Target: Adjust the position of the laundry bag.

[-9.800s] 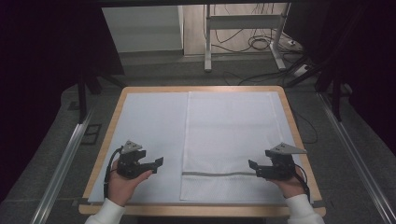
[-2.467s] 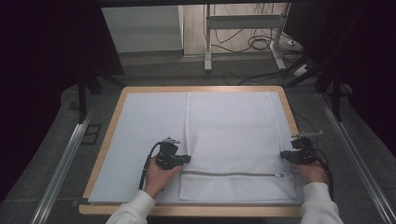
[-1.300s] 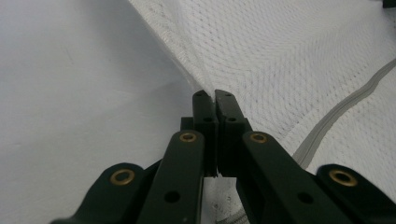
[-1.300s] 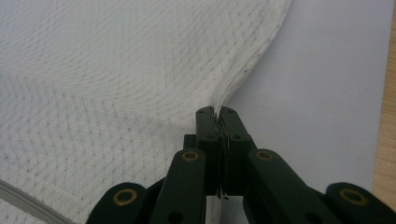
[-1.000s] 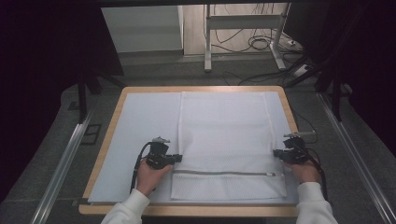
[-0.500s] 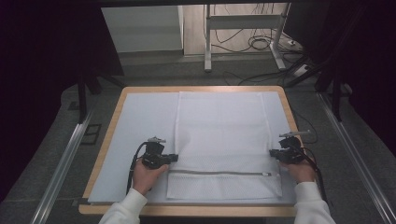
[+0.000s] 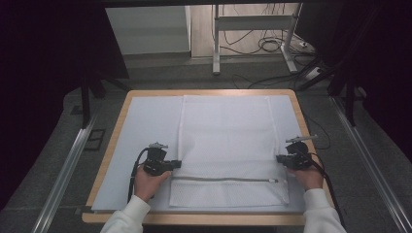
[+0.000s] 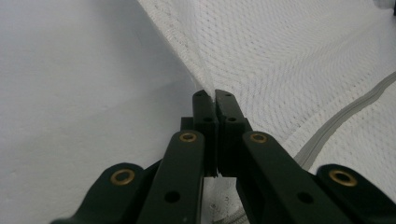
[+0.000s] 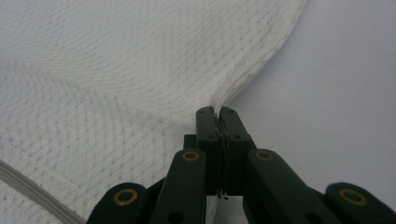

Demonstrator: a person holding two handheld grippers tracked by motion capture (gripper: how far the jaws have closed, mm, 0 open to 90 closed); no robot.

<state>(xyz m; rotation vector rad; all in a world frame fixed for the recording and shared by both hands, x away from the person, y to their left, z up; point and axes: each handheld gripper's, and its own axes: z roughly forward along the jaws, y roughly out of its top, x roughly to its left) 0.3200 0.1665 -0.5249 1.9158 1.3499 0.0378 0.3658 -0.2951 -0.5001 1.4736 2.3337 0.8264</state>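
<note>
A white mesh laundry bag [image 7: 226, 141] with a grey zipper [image 7: 221, 179] lies flat on the white table cover. My left gripper [image 7: 176, 164] is shut on the bag's left edge, just above the zipper line. In the left gripper view the black jaws press together on the mesh hem [image 8: 205, 84]. My right gripper [image 7: 280, 158] is shut on the bag's right edge at about the same height. The right gripper view shows its jaws pinching the mesh edge [image 9: 229, 93], which is pulled up into a small ridge. A hand holds each gripper near the table's front.
A wooden-rimmed table [image 7: 301, 116] carries a white cover [image 7: 145, 126]. Bare cover lies left of the bag and in a narrow strip to its right. Beyond the table are a dark floor, metal rails [image 7: 68, 165] and a desk frame with cables [image 7: 252, 43].
Both grippers have slid leftward with the bag edges held, and the whole bag has shifted left across the cover. Earlier still, they moved from the front corners inward onto the bag.
</note>
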